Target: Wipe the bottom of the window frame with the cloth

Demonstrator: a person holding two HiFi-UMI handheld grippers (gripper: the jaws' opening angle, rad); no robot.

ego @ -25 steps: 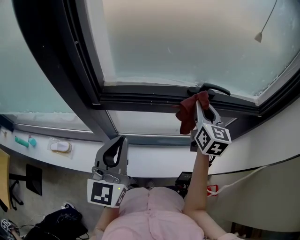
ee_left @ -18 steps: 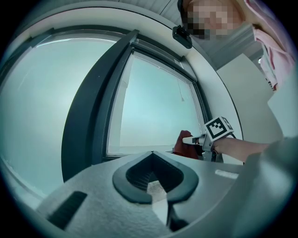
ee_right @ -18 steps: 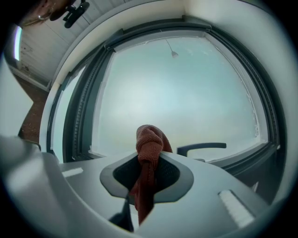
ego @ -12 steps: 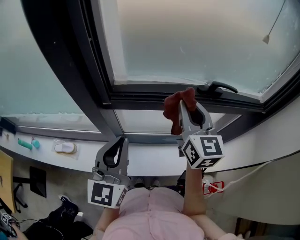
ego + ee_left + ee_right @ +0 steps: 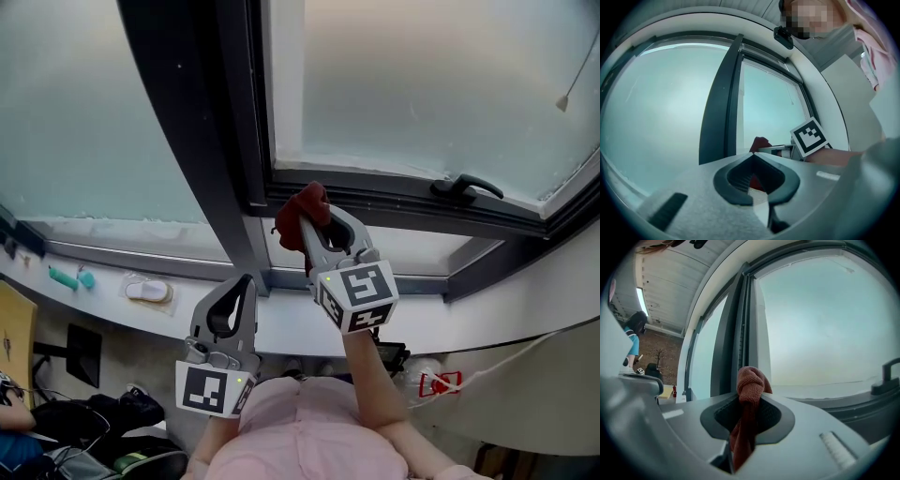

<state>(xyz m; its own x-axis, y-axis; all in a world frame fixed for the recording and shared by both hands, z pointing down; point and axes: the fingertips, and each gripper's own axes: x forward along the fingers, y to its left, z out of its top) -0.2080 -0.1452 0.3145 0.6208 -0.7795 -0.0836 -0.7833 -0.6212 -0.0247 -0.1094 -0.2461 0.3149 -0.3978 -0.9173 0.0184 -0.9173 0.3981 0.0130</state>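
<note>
Now wiping, by the look of it: clamping the red cloth [image 5: 296, 217] tight in the right gripper [image 5: 311, 208] and holding its bunched end up against the bottom rail of the window frame [image 5: 394, 201], close to that rail's left corner beside the dark upright post [image 5: 202, 141]. Holding the left gripper [image 5: 246, 281] low and well apart from the frame, jaws together on nothing. Judging the next move: dragging the cloth sideways along the rail toward the handle [image 5: 466, 185] near its right end, bearing down evenly without letting the wad slip off the edge.
</note>
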